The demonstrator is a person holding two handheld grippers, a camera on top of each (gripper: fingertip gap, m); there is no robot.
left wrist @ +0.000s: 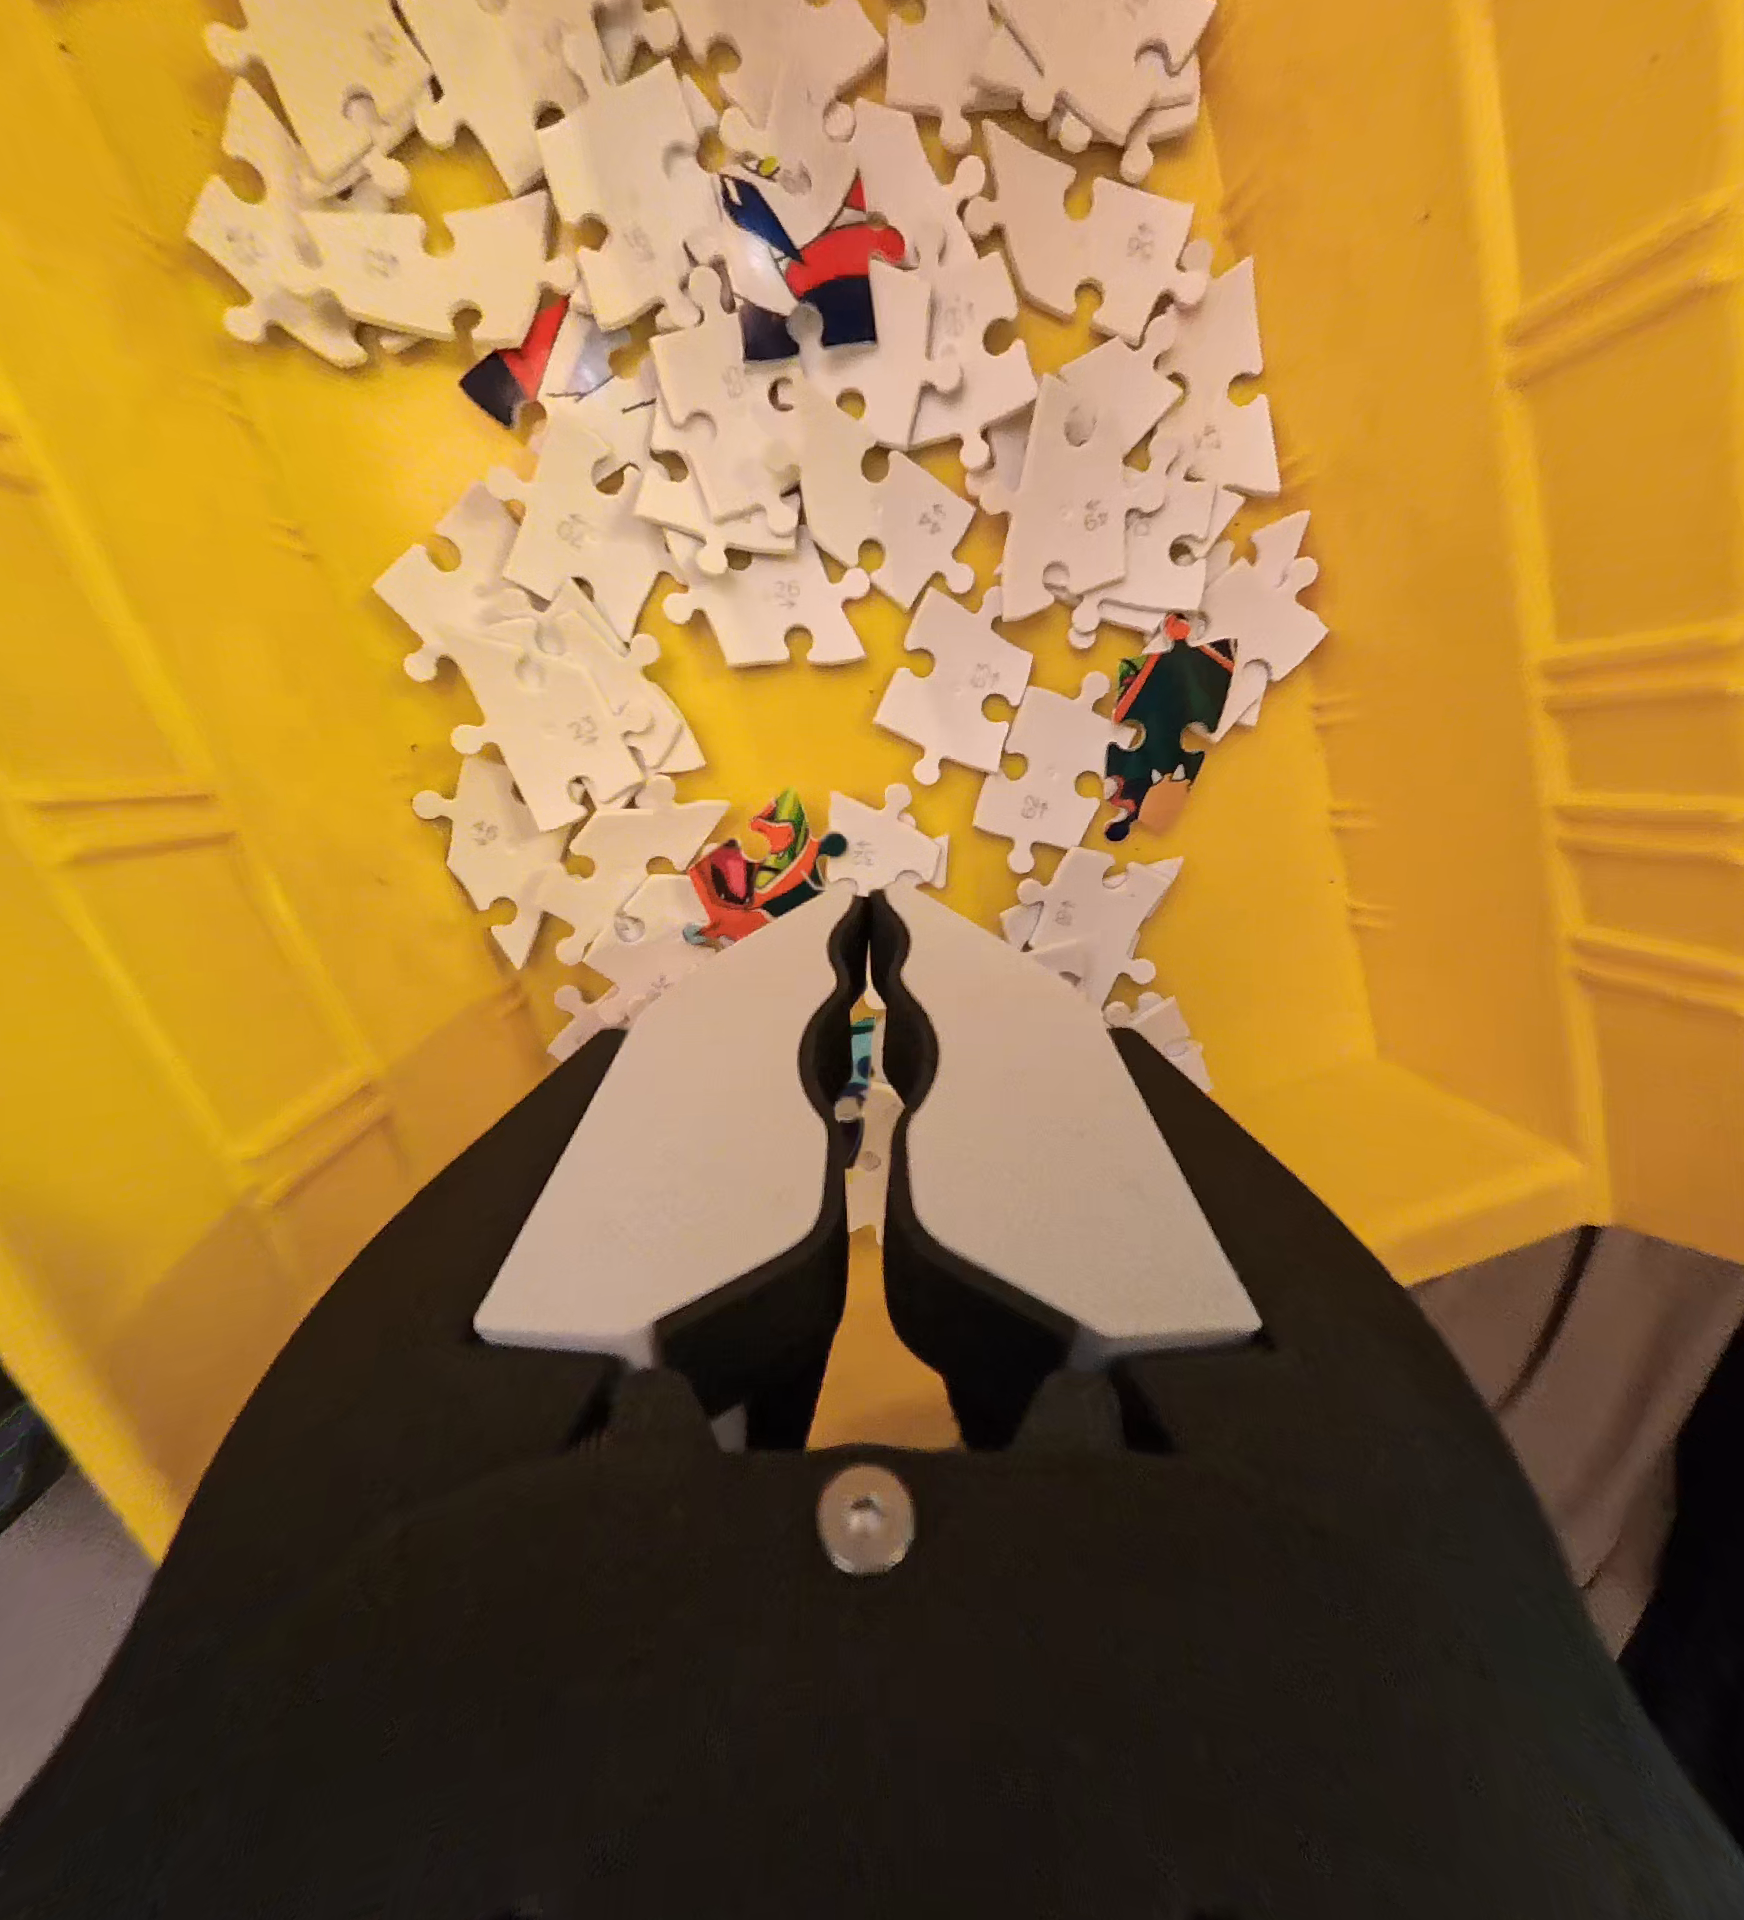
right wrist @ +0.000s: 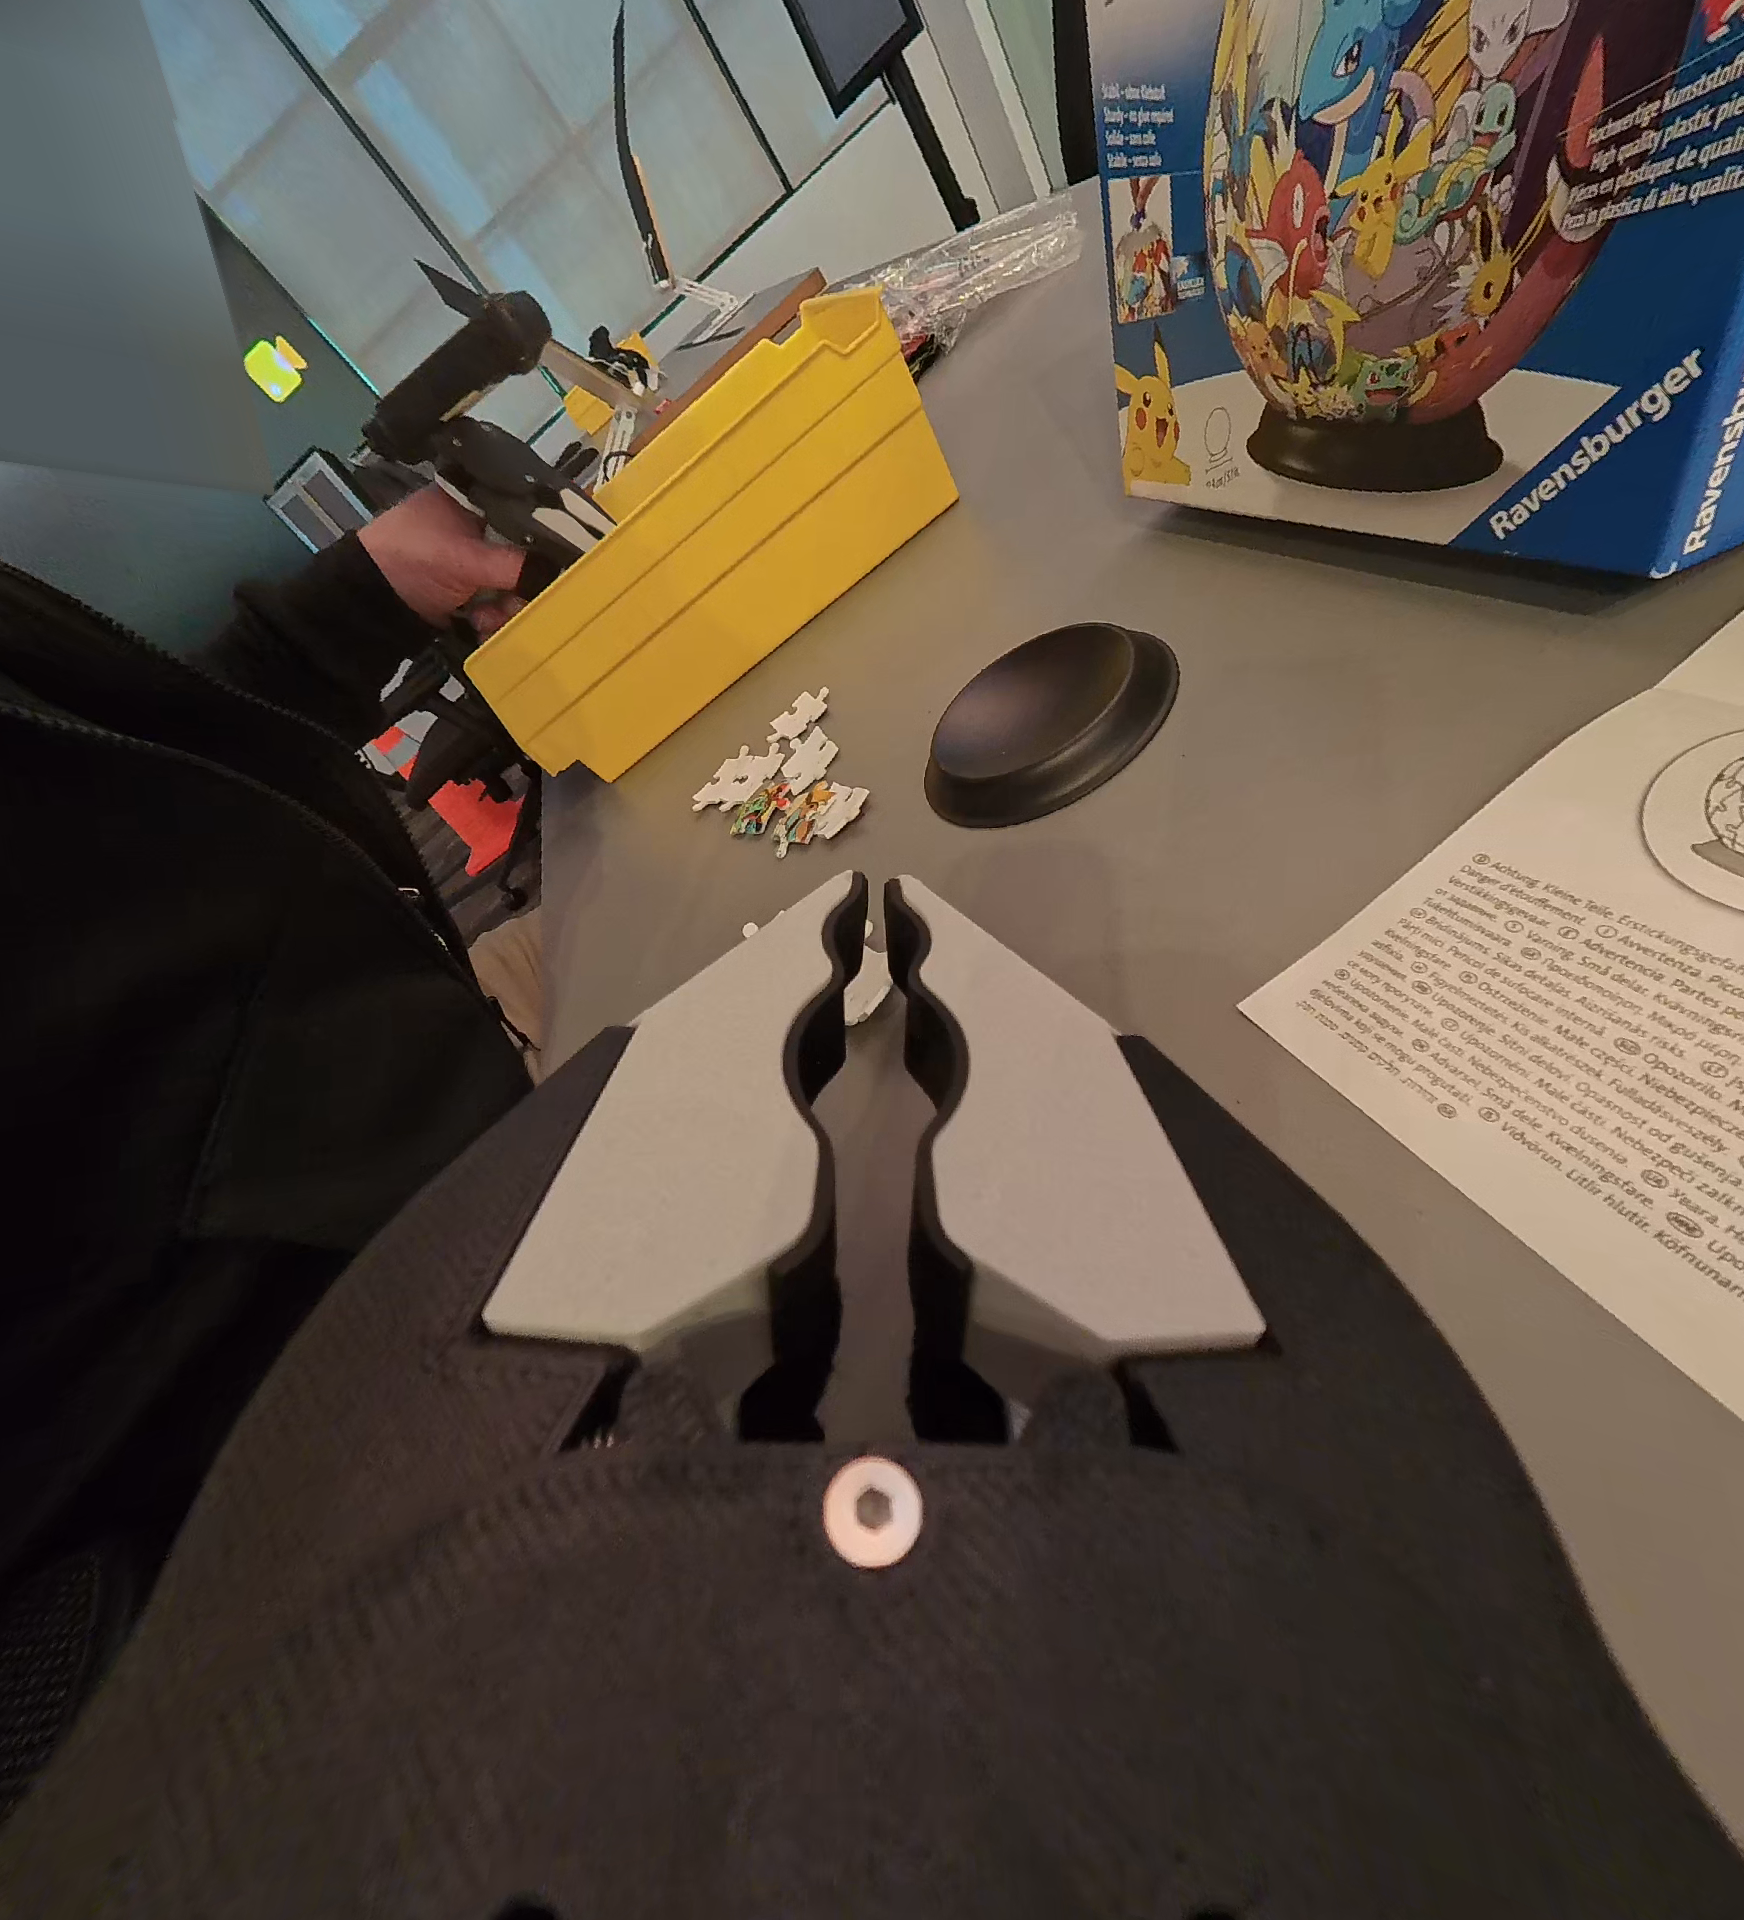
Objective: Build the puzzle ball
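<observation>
Yellow bin (left wrist: 172, 644), left tongs (left wrist: 866, 902) hiding piece (left wrist: 863, 1174)

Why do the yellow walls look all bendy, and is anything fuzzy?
Left wrist view: the wide lens bows the yellow bin walls outward; the puzzle pieces look slightly soft and the left hand-held gripper blurry. Right wrist view: the puzzle box leans from the same distortion, while the black stand is fairly sharp with soft glare.

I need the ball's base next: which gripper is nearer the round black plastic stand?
Right gripper: it faces the round black plastic stand just beyond. Left gripper is down in the yellow plastic bin.
</observation>
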